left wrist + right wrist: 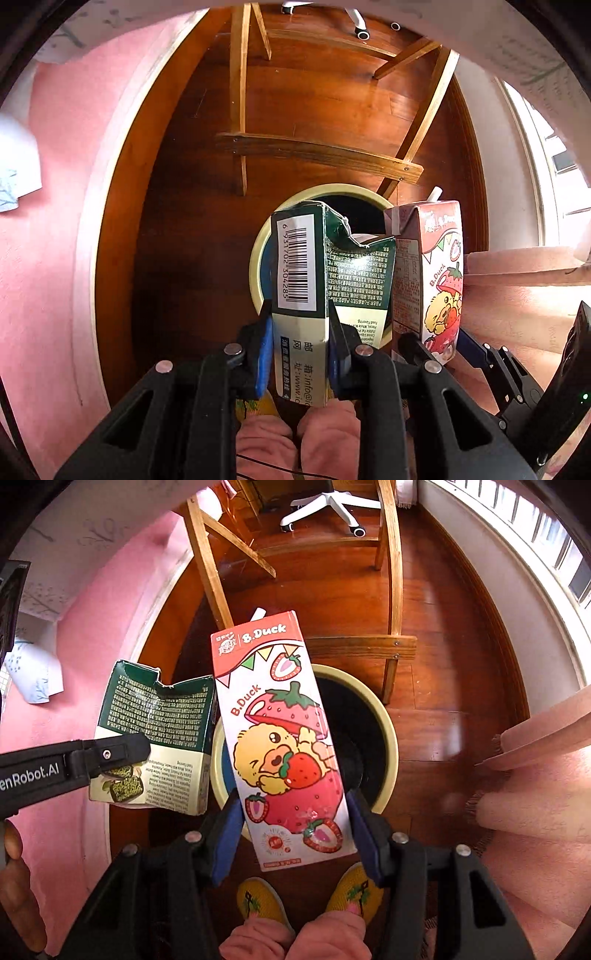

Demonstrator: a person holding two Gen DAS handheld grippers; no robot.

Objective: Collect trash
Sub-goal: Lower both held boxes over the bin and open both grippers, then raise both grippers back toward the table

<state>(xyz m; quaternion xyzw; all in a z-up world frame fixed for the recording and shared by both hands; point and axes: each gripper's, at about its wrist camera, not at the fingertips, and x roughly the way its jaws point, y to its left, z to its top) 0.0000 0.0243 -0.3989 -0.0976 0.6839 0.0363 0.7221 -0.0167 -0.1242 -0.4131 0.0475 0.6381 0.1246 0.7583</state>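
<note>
My left gripper (300, 332) is shut on a torn green snack box (299, 280) with a barcode, held above a round cream-rimmed bin (255, 266) on the floor. My right gripper (293, 819) is shut on a pink strawberry B.Duck drink carton (280, 738), also held over the bin (389, 738). The carton shows right of the box in the left wrist view (432, 280). The green box (159, 731) and the left gripper's finger (110, 753) show at the left in the right wrist view. The bin's inside is dark.
A wooden chair frame (317, 151) stands just behind the bin on the wooden floor (461, 664). A pink wall (55, 221) is at the left. A pink cushioned seat (546, 775) is at the right. A white office chair base (325, 509) is far back. My slippered feet (258, 901) are below.
</note>
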